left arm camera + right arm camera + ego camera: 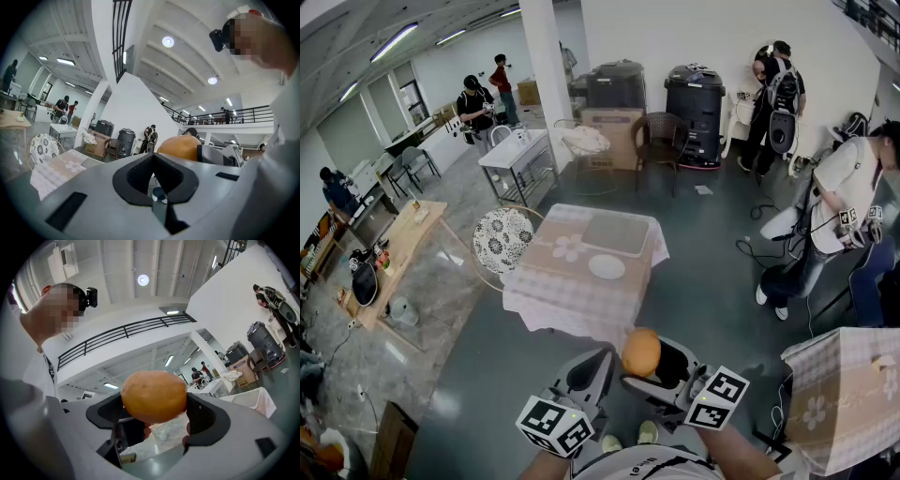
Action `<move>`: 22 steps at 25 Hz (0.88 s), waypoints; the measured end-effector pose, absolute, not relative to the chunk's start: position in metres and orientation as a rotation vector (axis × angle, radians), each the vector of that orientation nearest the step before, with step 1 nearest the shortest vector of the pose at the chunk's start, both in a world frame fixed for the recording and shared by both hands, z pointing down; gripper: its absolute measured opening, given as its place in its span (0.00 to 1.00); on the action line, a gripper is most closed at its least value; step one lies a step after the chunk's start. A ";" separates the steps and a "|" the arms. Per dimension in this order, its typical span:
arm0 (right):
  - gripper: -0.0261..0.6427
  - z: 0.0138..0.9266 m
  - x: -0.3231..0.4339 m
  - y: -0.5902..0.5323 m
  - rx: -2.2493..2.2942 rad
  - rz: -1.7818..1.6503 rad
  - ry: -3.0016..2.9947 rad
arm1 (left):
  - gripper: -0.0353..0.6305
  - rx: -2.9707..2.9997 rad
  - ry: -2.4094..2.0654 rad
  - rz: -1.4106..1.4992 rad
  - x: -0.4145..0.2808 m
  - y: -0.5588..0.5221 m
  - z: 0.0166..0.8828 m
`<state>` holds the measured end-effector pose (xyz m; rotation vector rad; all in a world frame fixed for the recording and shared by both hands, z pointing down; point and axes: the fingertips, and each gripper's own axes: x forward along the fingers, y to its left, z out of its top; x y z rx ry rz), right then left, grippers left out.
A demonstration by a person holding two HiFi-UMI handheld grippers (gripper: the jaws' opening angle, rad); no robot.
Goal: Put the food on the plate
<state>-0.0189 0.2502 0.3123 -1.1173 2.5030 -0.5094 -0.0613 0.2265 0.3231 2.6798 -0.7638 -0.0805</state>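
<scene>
A round orange-brown piece of food [640, 352] is held up in the air close to my body, with my right gripper [651, 364] shut on it. The right gripper view shows the food [153, 396] filling the wide gap between the jaws of that gripper [154, 409]. My left gripper [592, 368] is beside it on the left, jaws together and empty. In the left gripper view the gripper [154, 178] has the food [180, 147] just to its right. A small white plate [607, 266] lies on the checked-cloth table [548, 281] ahead, well apart from both grippers.
A grey tray [616, 232] lies on the same table behind the plate. A round patterned chair [502, 240] stands at the table's left. A second cloth-covered table [844, 394] is at the lower right. A person [842, 211] stands to the right, and others are further back.
</scene>
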 end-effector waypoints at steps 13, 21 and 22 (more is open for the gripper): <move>0.64 0.315 0.003 0.253 -1.070 -0.523 2.501 | 0.06 2.678 -0.803 -0.074 -0.043 0.227 0.327; 0.64 0.316 0.017 0.255 -1.036 -0.512 2.508 | 0.06 2.689 -0.825 -0.060 -0.030 0.221 0.335; 0.64 0.316 0.019 0.255 -1.032 -0.515 2.505 | 0.06 2.689 -0.827 -0.062 -0.028 0.221 0.334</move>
